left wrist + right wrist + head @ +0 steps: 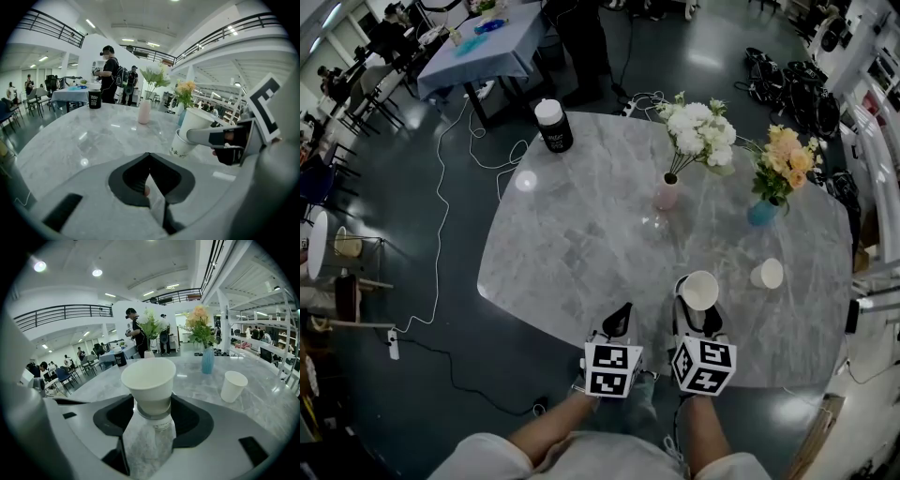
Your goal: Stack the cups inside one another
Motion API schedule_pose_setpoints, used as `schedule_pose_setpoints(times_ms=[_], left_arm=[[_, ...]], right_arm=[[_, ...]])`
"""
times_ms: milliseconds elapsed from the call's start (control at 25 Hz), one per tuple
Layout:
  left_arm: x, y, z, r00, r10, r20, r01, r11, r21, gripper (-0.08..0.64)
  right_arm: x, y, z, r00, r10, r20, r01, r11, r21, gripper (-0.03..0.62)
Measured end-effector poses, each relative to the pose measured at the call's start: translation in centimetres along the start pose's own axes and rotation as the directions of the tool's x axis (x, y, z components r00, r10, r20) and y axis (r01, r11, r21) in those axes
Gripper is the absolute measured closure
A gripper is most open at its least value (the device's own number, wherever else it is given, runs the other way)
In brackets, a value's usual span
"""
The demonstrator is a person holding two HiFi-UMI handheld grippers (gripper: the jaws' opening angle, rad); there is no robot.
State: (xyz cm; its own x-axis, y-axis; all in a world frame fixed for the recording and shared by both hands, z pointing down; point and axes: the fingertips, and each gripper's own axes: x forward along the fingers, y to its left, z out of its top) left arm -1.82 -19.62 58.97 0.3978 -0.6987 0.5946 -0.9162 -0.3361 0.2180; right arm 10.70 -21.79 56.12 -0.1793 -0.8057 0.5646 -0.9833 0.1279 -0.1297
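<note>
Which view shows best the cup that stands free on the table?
The right gripper view: the free cup stands upright and unobstructed, seen from the side. The head view shows it small, from above. The left gripper view does not show it.

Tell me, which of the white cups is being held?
The cup that the right gripper clamps between its jaws, near the table's front edge. The other cup stands free on the table to its right, untouched.
</note>
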Motion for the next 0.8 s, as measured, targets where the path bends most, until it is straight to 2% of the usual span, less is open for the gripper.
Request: schedule_pose_setpoints(times_ms=[600,800], left_arm=[[-0.6,-0.4,-0.4,1.0,0.004,0.01,-0.004,1.0,-0.004,0.565],[-1.2,-0.9,-0.2,1.0,-0.003,0.017,0.003,1.0,0.002,0.565]], right_arm=[[-0.9,0.0,-0.4,1.0,0.0,0.016,0.0,1.0,0.0,0.359],[-2.1,-0.5,-0.1,0.999,-0.03,0.035,0.029,1.0,0.012,0.36]])
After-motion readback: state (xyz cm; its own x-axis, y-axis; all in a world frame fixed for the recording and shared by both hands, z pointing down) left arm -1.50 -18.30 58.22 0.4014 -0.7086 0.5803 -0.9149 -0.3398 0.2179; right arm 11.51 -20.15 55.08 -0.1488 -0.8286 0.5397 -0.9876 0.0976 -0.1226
